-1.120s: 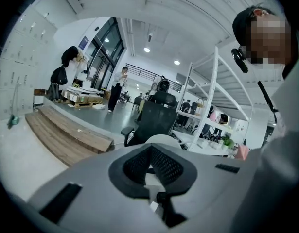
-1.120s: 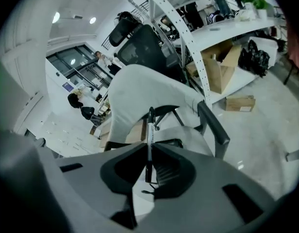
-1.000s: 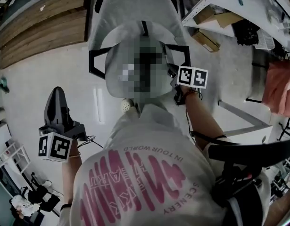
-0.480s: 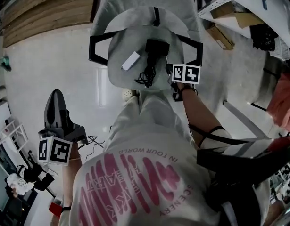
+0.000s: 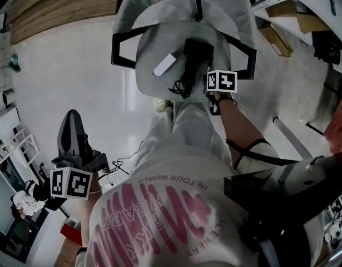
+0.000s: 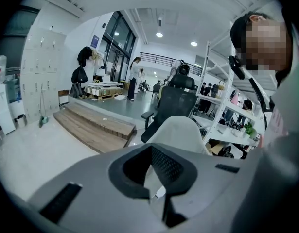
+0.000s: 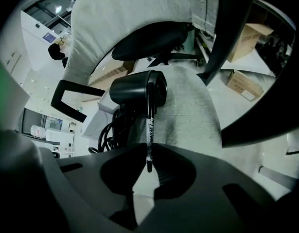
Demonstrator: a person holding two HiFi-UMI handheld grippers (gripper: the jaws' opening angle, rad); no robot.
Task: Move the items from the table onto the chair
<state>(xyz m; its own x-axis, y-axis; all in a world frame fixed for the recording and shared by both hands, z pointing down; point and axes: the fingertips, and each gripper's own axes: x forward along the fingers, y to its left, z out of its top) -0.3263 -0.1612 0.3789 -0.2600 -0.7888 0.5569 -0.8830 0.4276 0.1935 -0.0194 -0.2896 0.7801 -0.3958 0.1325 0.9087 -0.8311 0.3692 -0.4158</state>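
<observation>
R gripper (image 7: 148,152) was pinching a pen (image 7: 149,123) over the chair (image 5: 151,43) seat, near edge, just beside a black cam (image 7: 139,89) w/ coiled cable. White box (image 5: 164,64) lay left of the cam. L gripper (image 6: 150,194) hung low at left, jaws together, nothing between.

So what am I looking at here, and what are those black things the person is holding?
No robot here: a person holds two pairs of tongs. One picture comes from a camera on the head, looking down; the other two from cameras riding on the tongs. The right tongs pinch a pen over a grey chair, where a black device with a cable and a flat white item lie on the seat. The left tongs are at the person's side, closed on nothing.
</observation>
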